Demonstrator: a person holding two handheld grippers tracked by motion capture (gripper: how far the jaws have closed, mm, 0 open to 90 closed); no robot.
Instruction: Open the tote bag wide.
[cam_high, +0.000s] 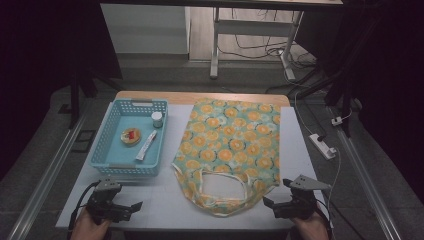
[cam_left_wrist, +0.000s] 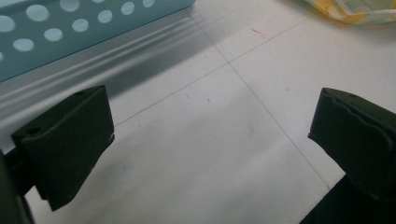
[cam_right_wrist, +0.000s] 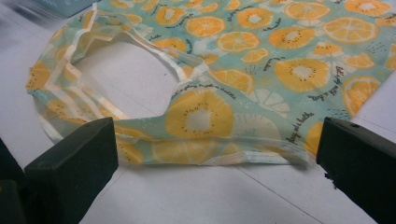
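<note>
A fabric tote bag (cam_high: 230, 145) printed with orange slices on pale green lies flat in the middle of the white table (cam_high: 165, 200), its handle loop (cam_high: 220, 187) toward the near edge. My left gripper (cam_high: 131, 207) is held low at the near left, below the basket; its jaws stand wide apart over bare table (cam_left_wrist: 210, 140). My right gripper (cam_high: 270, 202) sits at the near right, open, with its jaws pointing at the bag's near corner and handles (cam_right_wrist: 196, 116). Nothing is between either pair of jaws.
A light blue plastic basket (cam_high: 112, 137) at the left holds a small white jar (cam_high: 157, 119), a round red-and-yellow tin (cam_high: 131, 136) and a white tube (cam_high: 146, 145). Its perforated wall (cam_left_wrist: 70, 32) is close ahead of my left gripper. A power strip (cam_high: 322, 145) lies off the table's right.
</note>
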